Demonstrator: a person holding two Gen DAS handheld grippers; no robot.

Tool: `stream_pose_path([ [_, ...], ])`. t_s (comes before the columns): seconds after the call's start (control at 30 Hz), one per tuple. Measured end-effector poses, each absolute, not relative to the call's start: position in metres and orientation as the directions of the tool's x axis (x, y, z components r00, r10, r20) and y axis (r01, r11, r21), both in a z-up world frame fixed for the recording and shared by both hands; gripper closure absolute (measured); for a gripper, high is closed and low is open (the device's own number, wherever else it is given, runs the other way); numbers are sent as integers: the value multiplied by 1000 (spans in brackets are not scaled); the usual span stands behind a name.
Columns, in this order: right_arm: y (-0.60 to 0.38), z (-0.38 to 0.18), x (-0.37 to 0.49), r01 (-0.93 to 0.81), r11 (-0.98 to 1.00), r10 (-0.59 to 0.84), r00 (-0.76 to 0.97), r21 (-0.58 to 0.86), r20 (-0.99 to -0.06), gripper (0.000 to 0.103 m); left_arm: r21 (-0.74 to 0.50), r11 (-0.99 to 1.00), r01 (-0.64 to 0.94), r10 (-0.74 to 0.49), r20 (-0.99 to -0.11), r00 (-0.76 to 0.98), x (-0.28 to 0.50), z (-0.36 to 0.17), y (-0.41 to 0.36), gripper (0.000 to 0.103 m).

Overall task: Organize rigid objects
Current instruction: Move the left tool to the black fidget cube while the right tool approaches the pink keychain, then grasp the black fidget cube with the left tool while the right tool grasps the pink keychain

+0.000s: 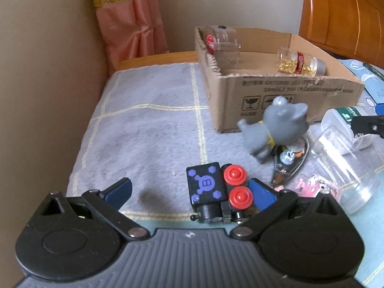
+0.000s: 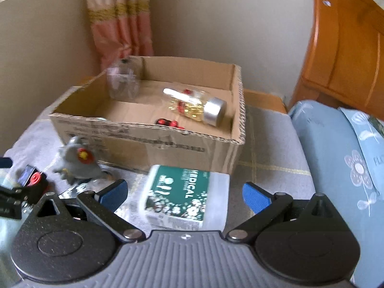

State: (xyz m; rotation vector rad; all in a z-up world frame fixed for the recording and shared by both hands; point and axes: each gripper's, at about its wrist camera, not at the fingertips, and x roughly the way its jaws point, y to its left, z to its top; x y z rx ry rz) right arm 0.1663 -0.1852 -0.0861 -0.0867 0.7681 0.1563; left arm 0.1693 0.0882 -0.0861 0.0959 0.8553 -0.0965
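A cardboard box stands on the grey blanket and also shows in the right wrist view. Inside it lie a bottle of gold capsules and a clear plastic jar. My left gripper is open; a black toy train with red wheels lies between its fingers, against the right one. A grey toy animal stands beyond it. My right gripper is open around a plastic tub with a green "MEDICAL" label.
A clear plastic cup lies on its side right of the train, next to keychains and small trinkets. A wooden headboard and light blue pillows are on the right. A pink curtain hangs behind.
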Motion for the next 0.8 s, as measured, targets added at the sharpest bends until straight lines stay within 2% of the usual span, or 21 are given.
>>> stream_pose_path([
  [0.23, -153, -69, 141, -460, 888, 361, 671, 17, -647, 0, 54, 989, 140, -51, -759, 649, 161, -87, 91, 1],
  [0.33, -133, -68, 133, -573, 819, 439, 629, -1, -642, 5, 50, 988, 144, -56, -759, 648, 159, -87, 92, 1],
  [0.4, -119, -71, 130, -630, 776, 454, 594, -33, -665, 18, 54, 987, 150, -57, -758, 650, 156, -88, 93, 1],
  [0.7, -83, -96, 131, -722, 684, 431, 512, -101, -743, 31, 17, 989, 146, -86, -737, 670, 145, -75, 105, 1],
  [0.8, -79, -102, 135, -729, 679, 430, 490, -87, -759, 31, -7, 989, 151, -108, -727, 679, 142, -69, 111, 1],
])
